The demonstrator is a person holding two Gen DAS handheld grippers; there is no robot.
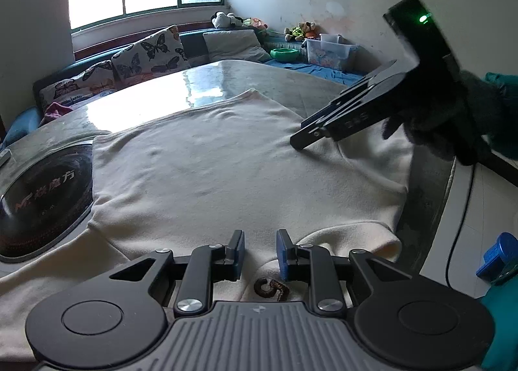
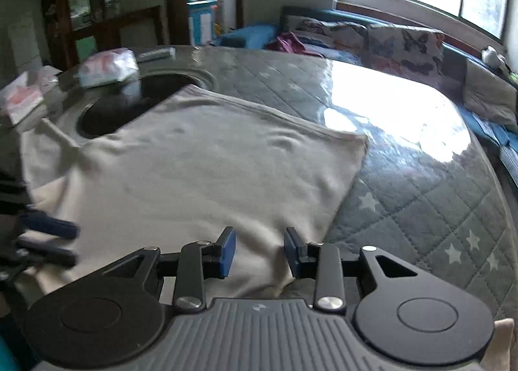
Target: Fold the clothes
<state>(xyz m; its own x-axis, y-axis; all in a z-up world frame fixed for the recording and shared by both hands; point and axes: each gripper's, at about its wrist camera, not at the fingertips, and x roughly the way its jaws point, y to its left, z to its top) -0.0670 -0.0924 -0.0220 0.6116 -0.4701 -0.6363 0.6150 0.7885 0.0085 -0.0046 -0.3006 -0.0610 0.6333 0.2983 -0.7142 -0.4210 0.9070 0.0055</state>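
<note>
Our cream garment (image 1: pixel 210 157) lies spread on the quilted surface (image 2: pixel 421 183), partly covering a black round inset (image 1: pixel 42 196); tissue packs (image 2: pixel 106 68) sit beyond; left gripper (image 1: pixel 259 252) and right gripper (image 2: pixel 259 249) both gape, empty

cream garment (image 1: pixel 207 157), grey star-quilted table cover (image 2: pixel 421 202)

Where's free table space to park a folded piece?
Bare patch: quilted table cover between the cream shirt's far-right edge and the butterfly cushions. Crowded: the far-left corner past the black induction plate, with tissue packs.
</note>
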